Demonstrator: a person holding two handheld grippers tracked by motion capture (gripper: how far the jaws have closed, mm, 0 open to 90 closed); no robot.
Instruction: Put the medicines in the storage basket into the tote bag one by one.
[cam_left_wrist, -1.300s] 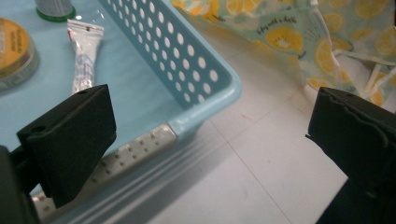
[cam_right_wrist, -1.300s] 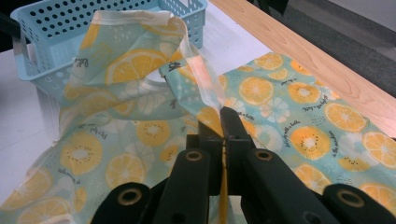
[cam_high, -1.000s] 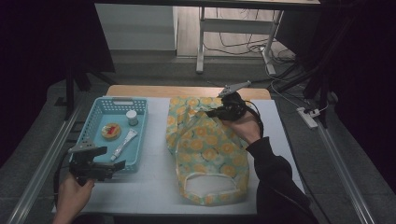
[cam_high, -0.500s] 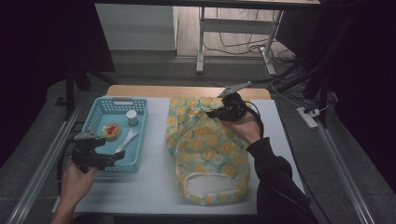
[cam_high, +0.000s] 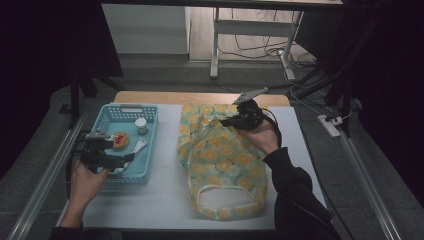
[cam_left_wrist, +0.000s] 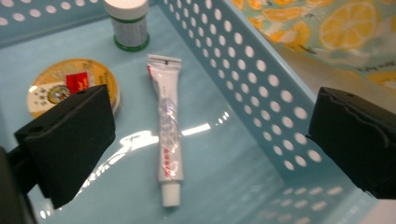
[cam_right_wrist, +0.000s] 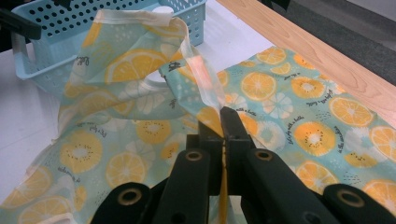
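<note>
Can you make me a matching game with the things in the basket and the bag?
Things:
1. tube
2. round tin
3. little bottle
4. lemon bag

Descriptions:
A. pinched by the right gripper
B. stands upright with a white cap
C. lies flat between the open left gripper jaws
D. gold lid with a red label

Pairs: 1-C, 2-D, 3-B, 4-A

Tube (cam_left_wrist: 168, 149), tin (cam_left_wrist: 70, 86), bottle (cam_left_wrist: 127, 23) in basket (cam_high: 150, 165), left of bag (cam_high: 220, 160).

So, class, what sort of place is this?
Probably a lab or workshop set up for recording: a white-topped table in a dark room, cables on the floor, and a metal frame stand behind.
</note>
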